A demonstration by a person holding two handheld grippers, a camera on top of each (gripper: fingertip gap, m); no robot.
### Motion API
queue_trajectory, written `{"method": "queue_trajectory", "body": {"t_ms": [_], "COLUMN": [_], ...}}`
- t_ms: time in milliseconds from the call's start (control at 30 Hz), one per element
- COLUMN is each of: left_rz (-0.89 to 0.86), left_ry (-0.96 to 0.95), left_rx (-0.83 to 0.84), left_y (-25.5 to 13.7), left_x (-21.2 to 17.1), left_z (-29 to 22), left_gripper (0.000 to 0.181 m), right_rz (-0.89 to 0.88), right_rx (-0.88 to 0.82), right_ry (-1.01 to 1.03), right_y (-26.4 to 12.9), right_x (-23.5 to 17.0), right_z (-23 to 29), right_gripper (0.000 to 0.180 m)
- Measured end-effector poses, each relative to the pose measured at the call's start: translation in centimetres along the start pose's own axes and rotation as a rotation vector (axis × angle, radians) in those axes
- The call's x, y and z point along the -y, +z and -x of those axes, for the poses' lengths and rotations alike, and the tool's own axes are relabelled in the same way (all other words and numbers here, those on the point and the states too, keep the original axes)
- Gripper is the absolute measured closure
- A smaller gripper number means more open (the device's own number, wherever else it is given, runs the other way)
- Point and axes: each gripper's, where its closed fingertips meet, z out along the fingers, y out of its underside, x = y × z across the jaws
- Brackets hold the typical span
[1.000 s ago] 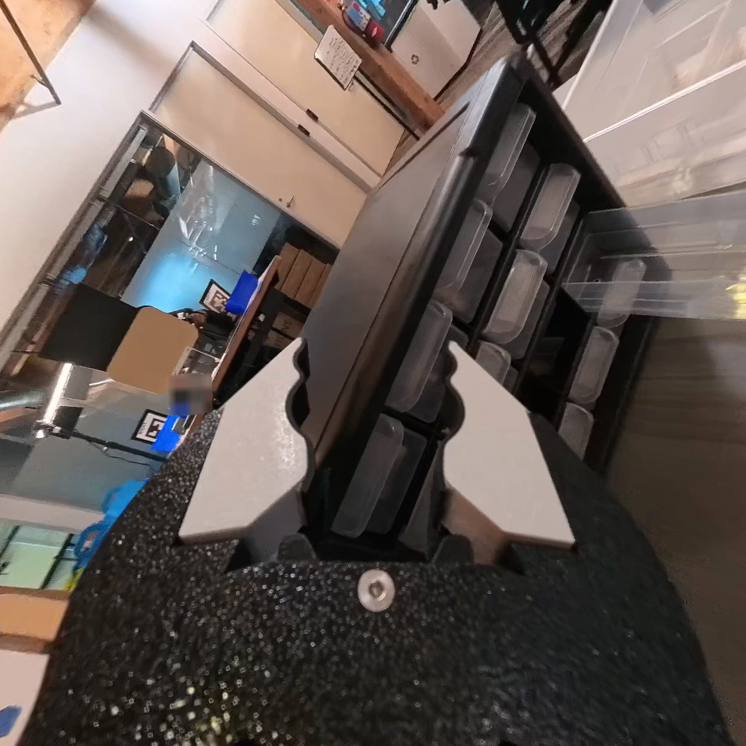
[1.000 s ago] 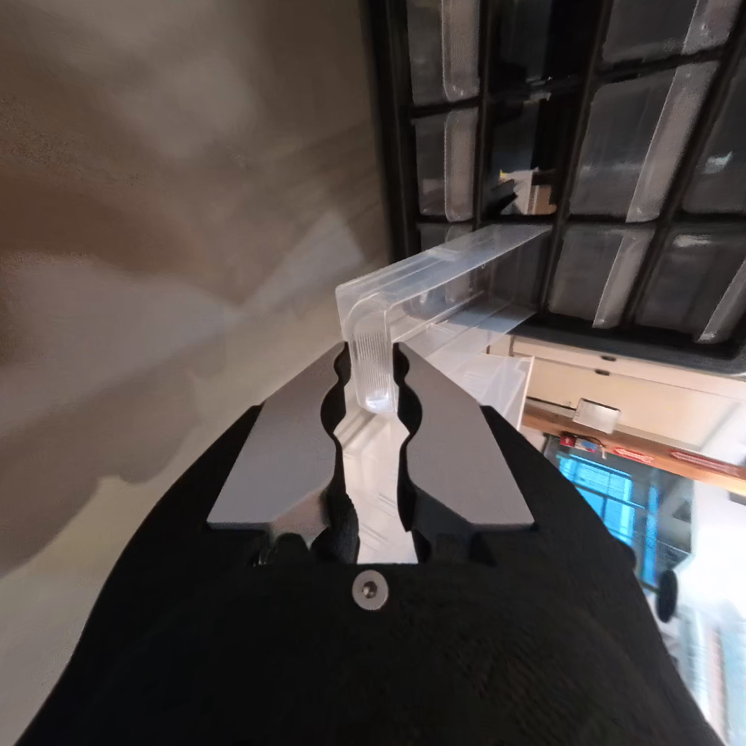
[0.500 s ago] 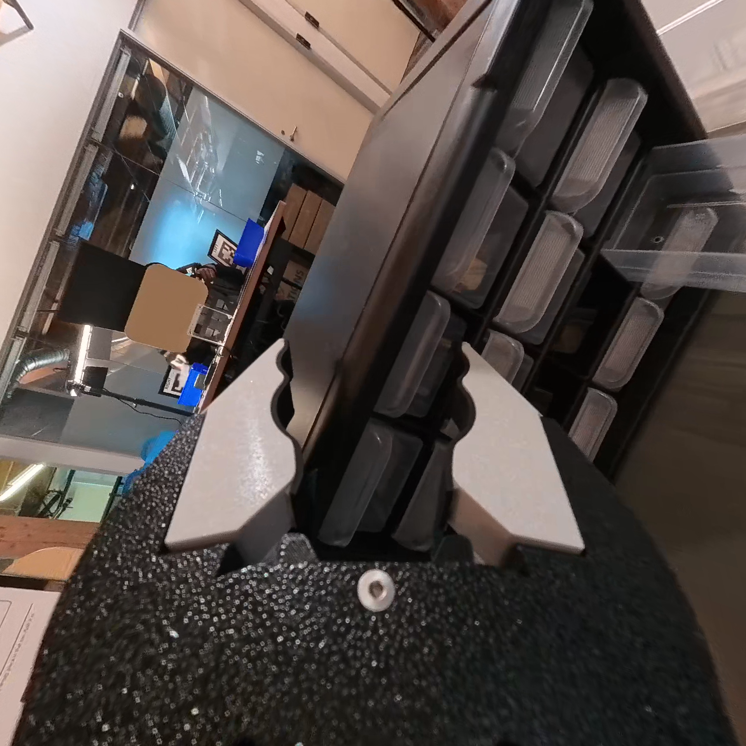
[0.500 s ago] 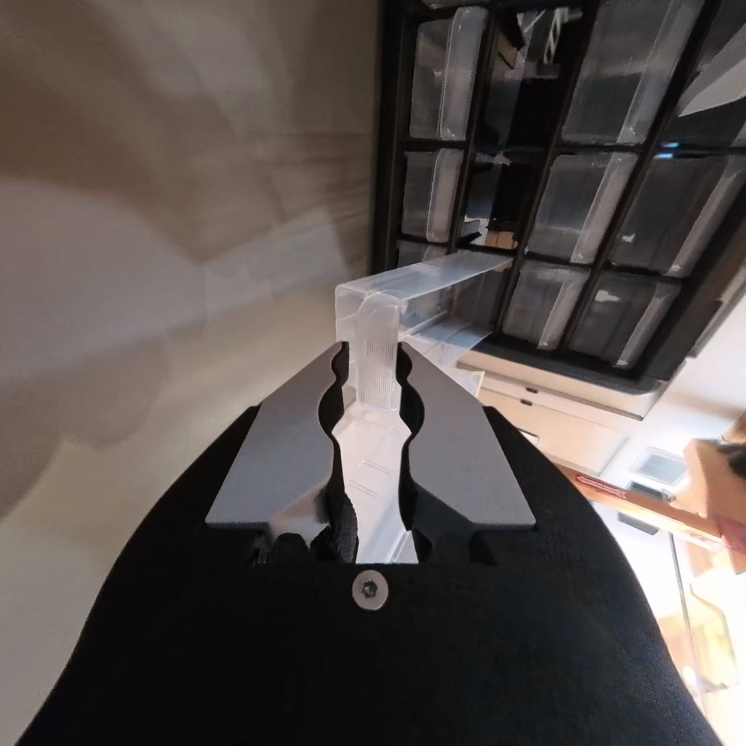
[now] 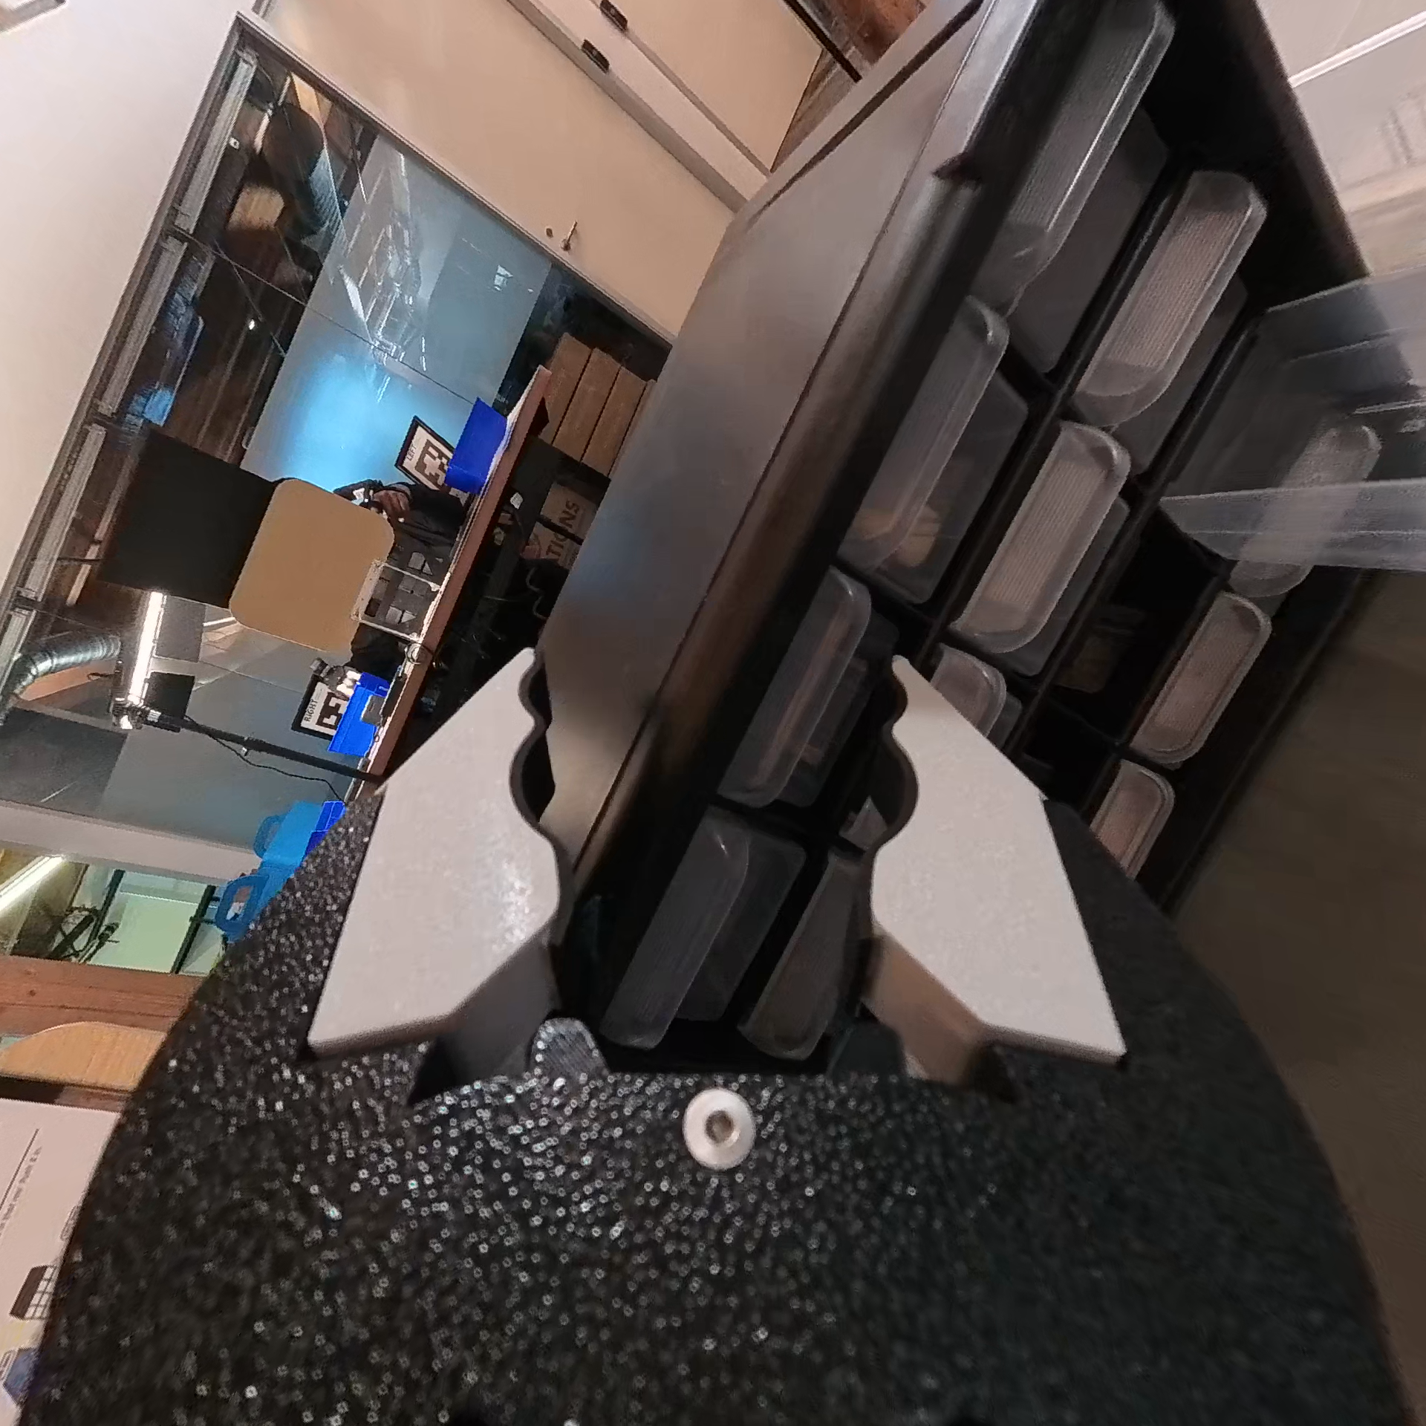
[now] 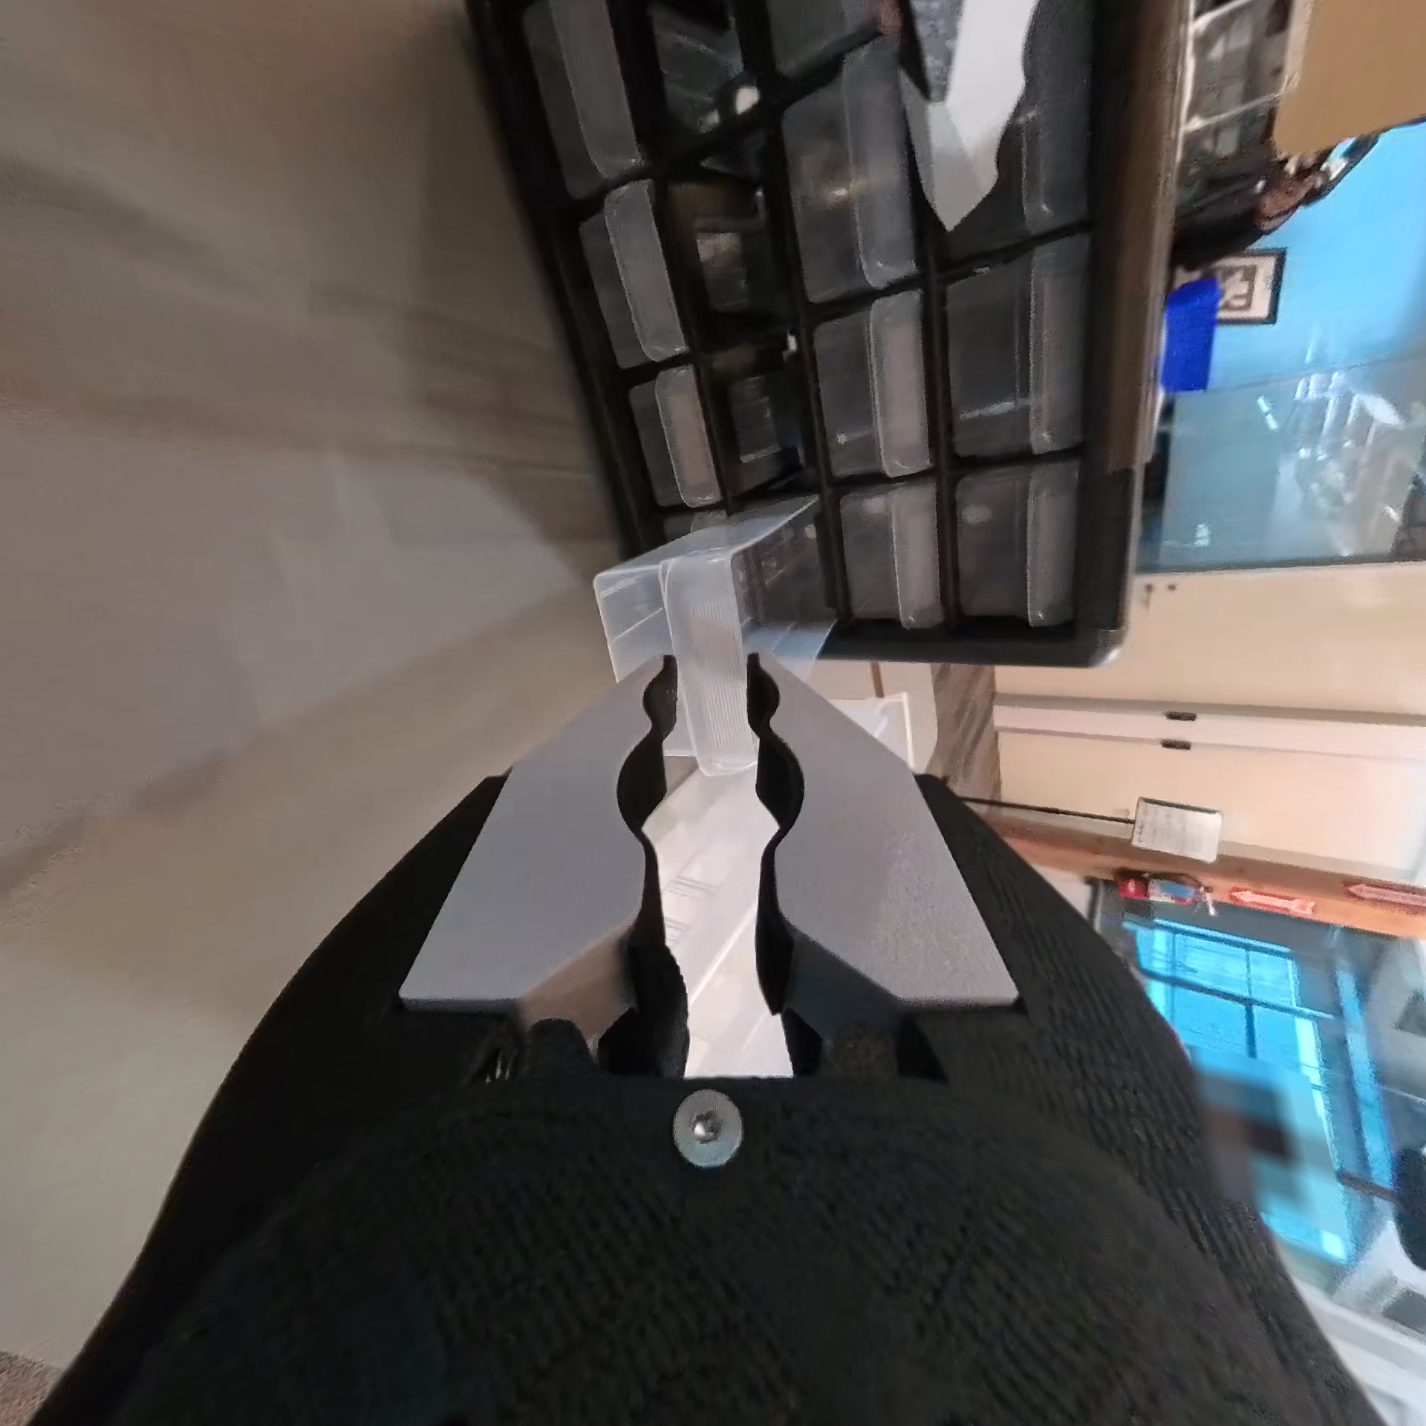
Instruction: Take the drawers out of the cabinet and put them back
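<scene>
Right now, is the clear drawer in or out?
Partly out: clear drawer projects from the cabinet, its tab pinched by the right gripper.

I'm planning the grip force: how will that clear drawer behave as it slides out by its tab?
The clear drawer is see-through with no visible contents, so probably light. Its thin tab, pinched in the right claw, looks smooth and may slip or flex. Jutting far out of the black cabinet, it may droop once free.

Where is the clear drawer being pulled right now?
In the right wrist view, the clear drawer sticks partway out of the black cabinet, its handle tab pinched by the right tongs.
</scene>
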Motion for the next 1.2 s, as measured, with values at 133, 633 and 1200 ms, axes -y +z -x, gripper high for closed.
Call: {"method": "queue_trajectory", "body": {"t_ms": [133,633,1200], "left_rz": [-0.001,-0.013,-0.017], "left_ry": [0.002,-0.003,0.004], "left_rx": [0.000,-0.004,0.004], "left_y": [0.0,-0.1,0.0], "left_x": [0.0,0.0,0.1], "left_z": [0.0,0.1,0.1], "left_gripper": [0.098,0.097,0.097], "right_rz": [0.023,0.044,-0.021], "right_rx": [0.001,-0.117,-0.135], "right_ry": [-0.031,-0.213,-0.153], "right_y": [-0.2,0.4,-1.0], "right_x": [0.0,-1.4,1.3], "right_z": [-0.3,2.2,4.1], "right_gripper": [0.163,0.165,0.165]}}
